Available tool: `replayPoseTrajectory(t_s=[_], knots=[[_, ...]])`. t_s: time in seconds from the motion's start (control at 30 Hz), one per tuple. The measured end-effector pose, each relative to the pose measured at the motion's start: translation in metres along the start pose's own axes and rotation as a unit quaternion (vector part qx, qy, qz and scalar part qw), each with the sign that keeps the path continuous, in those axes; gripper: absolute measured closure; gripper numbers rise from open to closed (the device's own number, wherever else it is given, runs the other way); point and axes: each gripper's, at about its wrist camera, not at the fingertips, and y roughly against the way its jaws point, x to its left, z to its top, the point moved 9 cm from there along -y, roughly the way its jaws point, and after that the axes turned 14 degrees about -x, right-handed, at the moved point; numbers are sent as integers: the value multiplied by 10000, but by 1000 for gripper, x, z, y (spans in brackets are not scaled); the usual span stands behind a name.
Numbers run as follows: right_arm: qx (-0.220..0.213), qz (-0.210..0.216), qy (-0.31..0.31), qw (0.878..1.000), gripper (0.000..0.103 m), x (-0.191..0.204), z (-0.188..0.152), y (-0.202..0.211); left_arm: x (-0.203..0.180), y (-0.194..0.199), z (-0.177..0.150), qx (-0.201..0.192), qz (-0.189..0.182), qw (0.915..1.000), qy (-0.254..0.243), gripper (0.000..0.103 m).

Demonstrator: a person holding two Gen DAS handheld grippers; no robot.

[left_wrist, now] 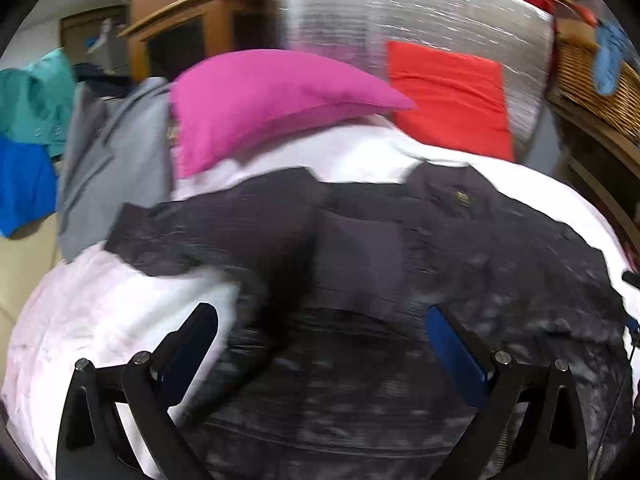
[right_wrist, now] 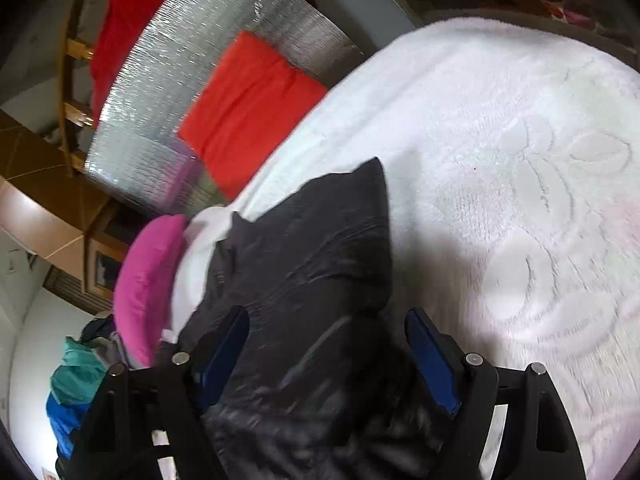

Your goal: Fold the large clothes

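Observation:
A large dark grey garment (left_wrist: 380,248) lies spread across a white fluffy blanket (left_wrist: 100,308) on a bed. A sleeve or flap reaches left in the left wrist view. My left gripper (left_wrist: 322,332) is open just above the garment's near part, holding nothing. In the right wrist view the same dark garment (right_wrist: 312,264) ends in a pointed corner on the white blanket (right_wrist: 520,160). My right gripper (right_wrist: 326,340) is open with dark cloth between and under its blue pads (right_wrist: 432,360). The frames are blurred.
A pink pillow (left_wrist: 256,100) and a red cushion (left_wrist: 452,96) lie at the bed's head against a silver foil panel (left_wrist: 400,12). A grey garment (left_wrist: 116,160) and teal and blue clothes (left_wrist: 28,140) are piled left. A wicker basket (left_wrist: 600,92) stands right.

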Motion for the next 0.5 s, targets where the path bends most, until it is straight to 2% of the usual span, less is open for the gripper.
replayPoseTrajectory(t_s=[0.03, 0.07, 0.1, 0.13, 0.2, 0.27, 0.37, 0.4, 0.5], knots=[[61, -33, -18, 10000, 23, -4, 0, -4, 13, 0, 2, -18, 141, 9999, 66, 0], [163, -70, -81, 9998, 39, -7, -5, -12, 27, 0, 5, -20, 253, 9995, 210, 0], [278, -49, -122, 9995, 64, -7, -8, -18, 36, 1, 6, -19, 308, 9991, 307, 0], [418, -121, -56, 9990, 68, -7, -13, -23, 51, 2, 8, -40, 423, 9980, 468, 0], [349, -303, 324, 9984, 78, -4, -12, -23, 71, 4, 12, -84, 603, 9965, 581, 0], [-10, -294, 647, 9975, 80, 7, 0, -7, 96, 6, 15, -116, 839, 9939, 710, 0], [-628, -248, 776, 9947, 80, 19, 24, 20, 138, 8, 15, -102, 1054, 9884, 1088, 0], [-651, -321, 830, 9939, 80, 18, 25, 20, 146, 8, 14, -86, 1116, 9867, 1177, 0], [-102, -697, 718, 9949, 78, -1, 9, 4, 187, 3, 5, 46, 1417, 9791, 1461, 0]])
